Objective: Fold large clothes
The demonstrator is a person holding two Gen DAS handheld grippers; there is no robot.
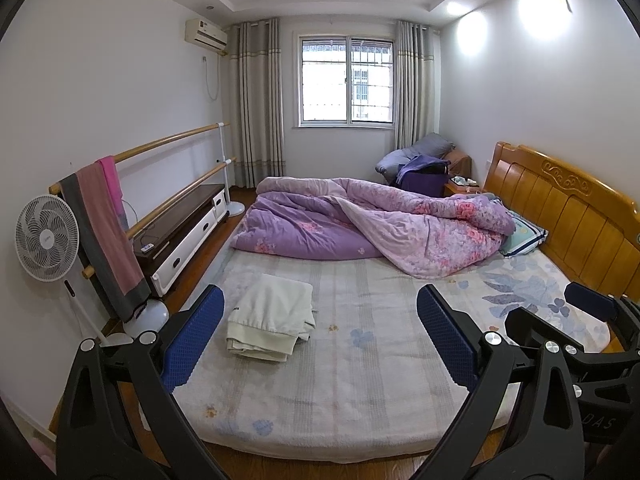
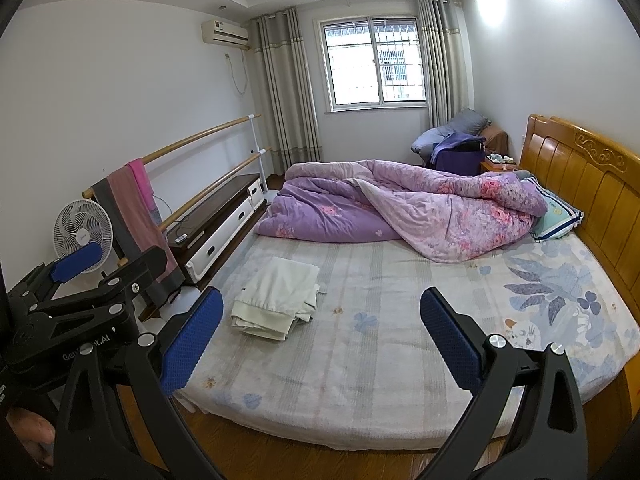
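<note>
Both claws, left claw (image 1: 320,340) and right claw (image 2: 320,344), gape wide and empty above the bed (image 1: 360,400), where the cream garment (image 1: 272,320), soft, light and floppy, looks best pinched at its ribbed hem corners.

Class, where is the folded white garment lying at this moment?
In both wrist views the white garment lies on the bed, near its left edge, in front of the purple quilt and beyond the open left gripper.
</note>
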